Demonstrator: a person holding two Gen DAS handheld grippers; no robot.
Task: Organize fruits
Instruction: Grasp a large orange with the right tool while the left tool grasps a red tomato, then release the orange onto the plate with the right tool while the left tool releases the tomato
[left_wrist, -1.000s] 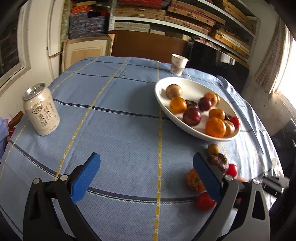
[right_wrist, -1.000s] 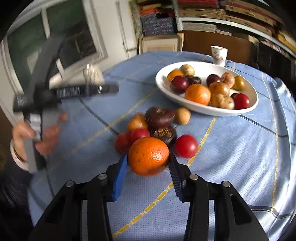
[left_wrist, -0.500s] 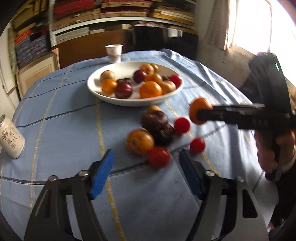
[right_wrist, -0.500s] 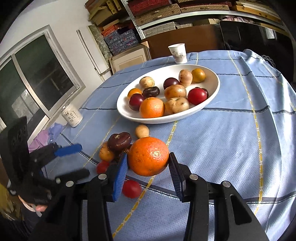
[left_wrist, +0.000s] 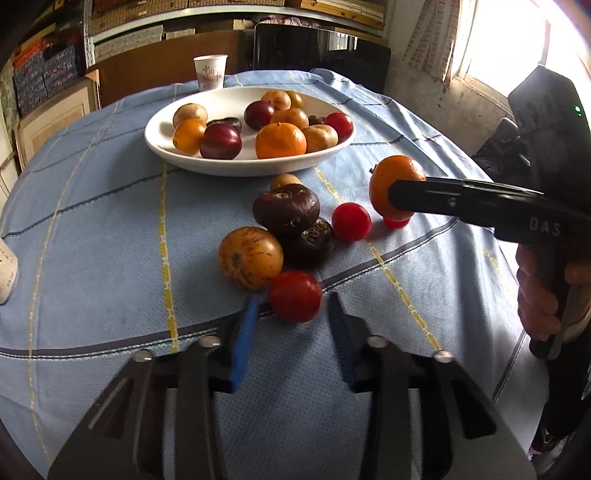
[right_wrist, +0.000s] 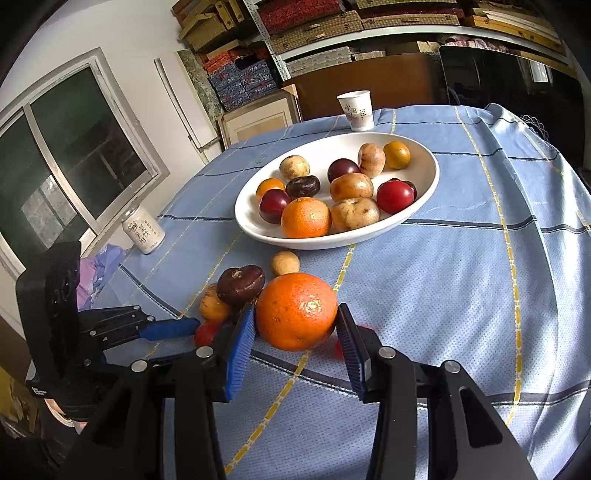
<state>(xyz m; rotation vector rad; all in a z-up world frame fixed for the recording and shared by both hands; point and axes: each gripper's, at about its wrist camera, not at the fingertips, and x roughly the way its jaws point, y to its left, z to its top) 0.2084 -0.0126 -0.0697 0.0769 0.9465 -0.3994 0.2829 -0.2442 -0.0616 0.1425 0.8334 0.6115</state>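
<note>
A white plate (left_wrist: 240, 168) (right_wrist: 332, 242) holds several fruits. Loose fruits lie on the blue cloth in front of it: a yellow-brown one (left_wrist: 251, 256), two dark brown ones (left_wrist: 286, 208), a small tan one (left_wrist: 284, 181) and red tomatoes (left_wrist: 351, 221). My left gripper (left_wrist: 293, 297) points down at the nearest red tomato (left_wrist: 294, 295); its jaws are closing and the pads stand at the tomato's sides. My right gripper (right_wrist: 295, 317) is shut on a big orange (right_wrist: 297, 312) (left_wrist: 397, 184), held just above the cloth beside the loose fruits.
A paper cup (left_wrist: 209, 72) (right_wrist: 356, 109) stands behind the plate. A drink can (right_wrist: 144, 230) sits near the table's left edge. A person's hand (left_wrist: 539, 295) holds the right gripper's handle. Shelves and a window surround the round table.
My left gripper swung over to the loose fruits and its jaws came in from wide open to the red tomato's sides. The right gripper rolled with the orange, then kept still.
</note>
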